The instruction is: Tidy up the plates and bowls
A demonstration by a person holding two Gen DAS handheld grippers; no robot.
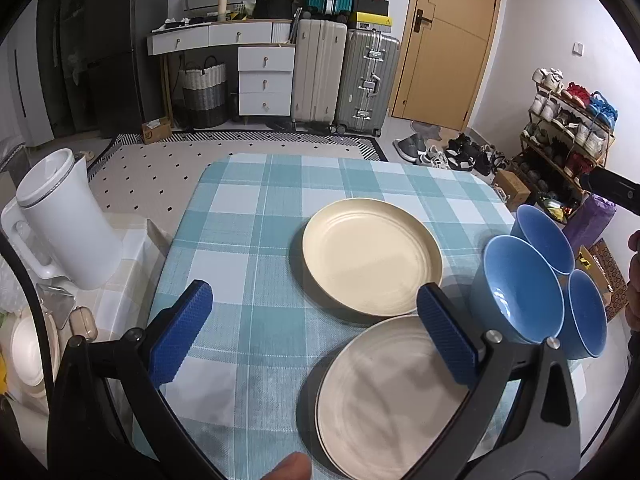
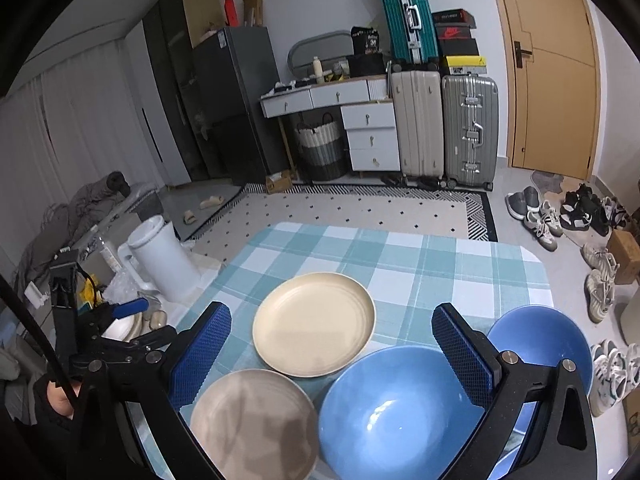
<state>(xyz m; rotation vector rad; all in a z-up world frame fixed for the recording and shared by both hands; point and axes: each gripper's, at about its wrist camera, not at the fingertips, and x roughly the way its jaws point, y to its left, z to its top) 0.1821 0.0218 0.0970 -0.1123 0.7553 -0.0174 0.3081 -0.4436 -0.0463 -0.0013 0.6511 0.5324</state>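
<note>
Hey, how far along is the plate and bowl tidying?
Nothing looks stacked yet. Two plates, the far plate and the near plate, lie side by side; three blue bowls sit apart. Both the left gripper and the right gripper hover open, holding nothing. All stacking remains.

Cream plate (image 1: 372, 256): round, ridged inside, upright and empty on the checked cloth, mid-table.
Grey-white plate (image 1: 388, 396): same shape, empty, nearer the camera, rim just beside the cream plate's.
Three blue bowls (image 1: 520, 292), (image 1: 546, 238), (image 1: 588, 312): glossy, empty, upright, clustered close together right of both plates.
</note>
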